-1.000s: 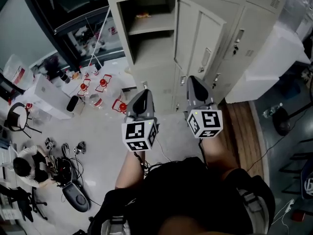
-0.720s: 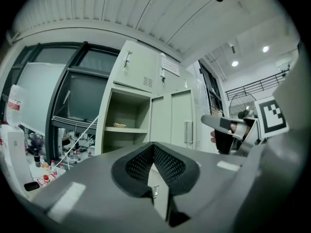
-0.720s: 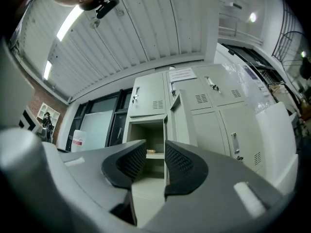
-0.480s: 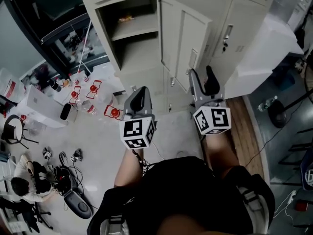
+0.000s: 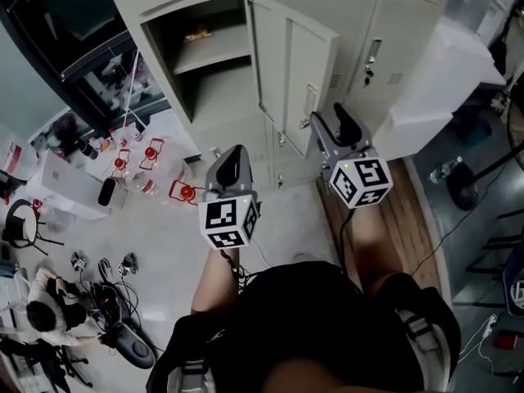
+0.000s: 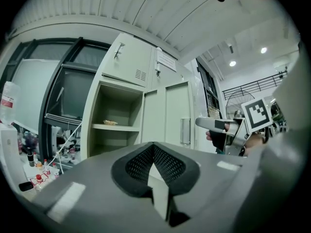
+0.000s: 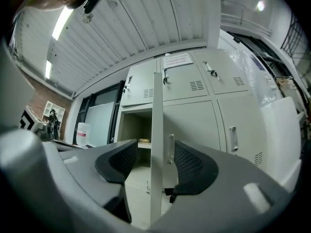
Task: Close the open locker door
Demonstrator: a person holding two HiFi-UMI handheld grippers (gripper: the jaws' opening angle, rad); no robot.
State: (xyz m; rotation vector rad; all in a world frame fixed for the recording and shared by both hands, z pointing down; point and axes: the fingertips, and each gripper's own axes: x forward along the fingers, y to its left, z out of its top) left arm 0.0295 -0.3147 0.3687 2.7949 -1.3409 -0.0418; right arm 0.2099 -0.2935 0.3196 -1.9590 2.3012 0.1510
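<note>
The pale grey locker door (image 5: 295,64) stands swung out from its open compartment (image 5: 205,64), which has a shelf with a small packet (image 5: 196,34). My right gripper (image 5: 332,121) is just right of the door's handle side, its jaws opening. In the right gripper view the door's edge (image 7: 157,144) rises edge-on in the gap of the right gripper (image 7: 153,165), and neither pad presses on it. My left gripper (image 5: 235,158) hangs lower, in front of the locker's base. Its pads meet with nothing held at the left gripper (image 6: 153,152).
Closed lockers (image 5: 385,47) continue to the right, with a white box (image 5: 442,88) against them. Bottles with red caps (image 5: 151,150), cables (image 5: 115,268) and a seated person (image 5: 45,318) occupy the floor at left. A wooden strip (image 5: 409,219) runs along the right.
The right gripper's jaws have gone from shut to wide apart, and it has come up beside the door's handle side. The lockers sit closer in view. The left gripper has barely moved.
</note>
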